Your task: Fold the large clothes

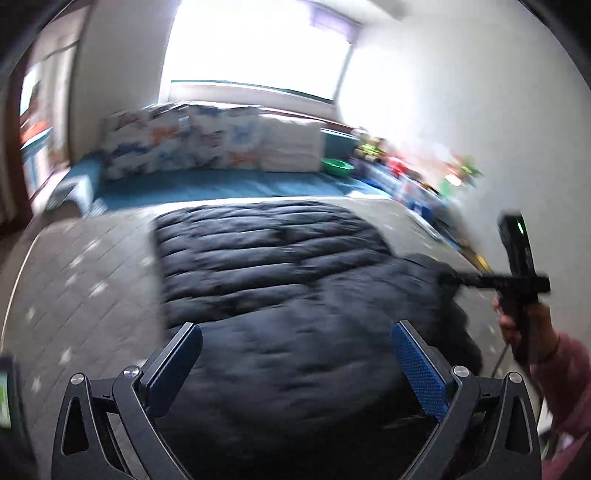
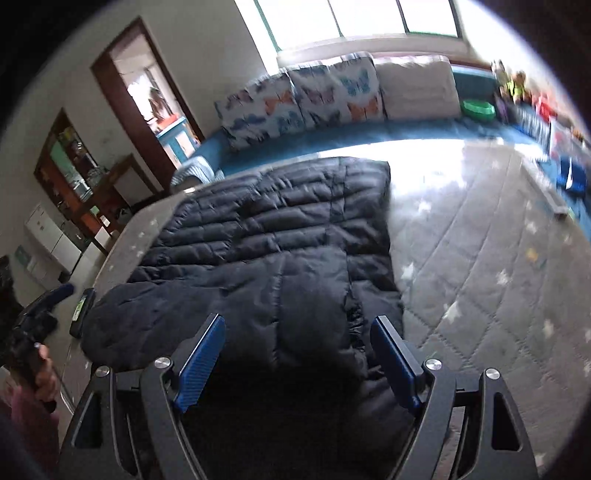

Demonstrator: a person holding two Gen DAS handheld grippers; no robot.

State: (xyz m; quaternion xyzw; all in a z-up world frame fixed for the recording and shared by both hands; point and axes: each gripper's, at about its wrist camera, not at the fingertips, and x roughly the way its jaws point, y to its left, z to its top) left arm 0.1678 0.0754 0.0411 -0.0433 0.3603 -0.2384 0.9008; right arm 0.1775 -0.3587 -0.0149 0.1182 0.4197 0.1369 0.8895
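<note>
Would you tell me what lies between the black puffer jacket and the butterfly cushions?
Only a bare strip of blue mat separates the jacket from the cushions, clearest in the right wrist view.

A home bedroom: quilted mattress (image 2: 480, 258), butterfly-print cushions (image 2: 295, 99), toys (image 2: 517, 88) beneath window (image 2: 354, 18).

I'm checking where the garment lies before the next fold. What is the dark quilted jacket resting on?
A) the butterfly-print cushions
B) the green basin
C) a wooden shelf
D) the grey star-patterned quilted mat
D: the dark quilted jacket lies spread flat on the grey star-patterned quilted mat, with the butterfly-print cushions and green basin well beyond it.
</note>
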